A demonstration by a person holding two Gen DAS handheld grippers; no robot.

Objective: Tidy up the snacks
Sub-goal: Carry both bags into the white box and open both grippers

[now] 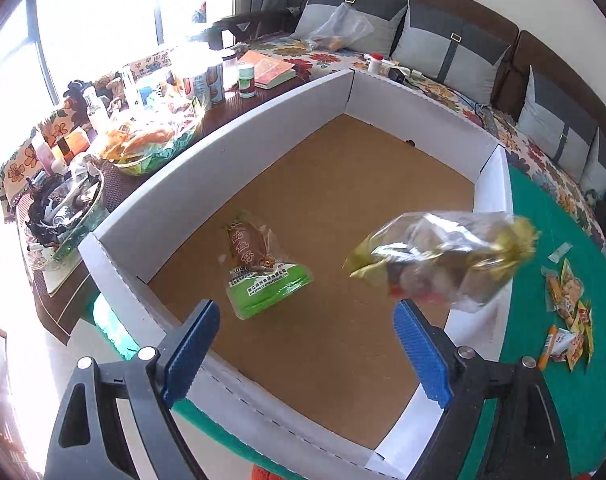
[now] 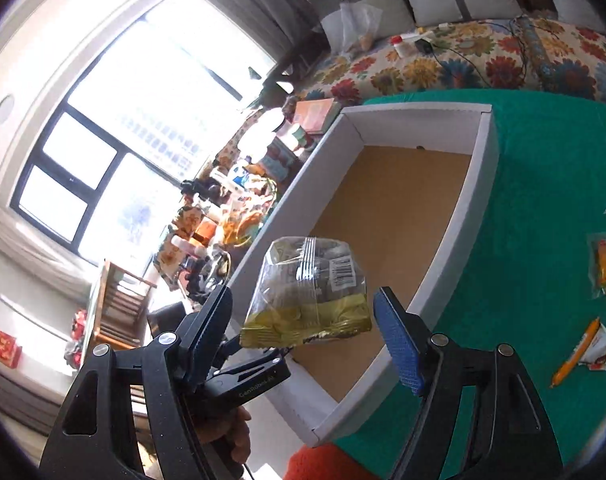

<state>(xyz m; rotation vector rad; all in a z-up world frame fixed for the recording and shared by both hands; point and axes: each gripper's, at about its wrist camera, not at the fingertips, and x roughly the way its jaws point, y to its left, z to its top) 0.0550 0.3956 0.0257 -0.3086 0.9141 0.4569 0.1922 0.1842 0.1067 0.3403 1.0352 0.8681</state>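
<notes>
The clear snack bag is in the air over the white box, touching neither the left gripper nor the right gripper. Both grippers are wide and hold nothing. The bag looks light, soft and crinkly; its gold end looks best to pinch.

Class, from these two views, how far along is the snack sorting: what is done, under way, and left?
Done: one green-labelled pack lies in the white box. Under way: a clear gold-edged bag appears loose above the box, between the fingers of the open right gripper; the left gripper is open, empty. Left: several small packets on the green cloth.
</notes>
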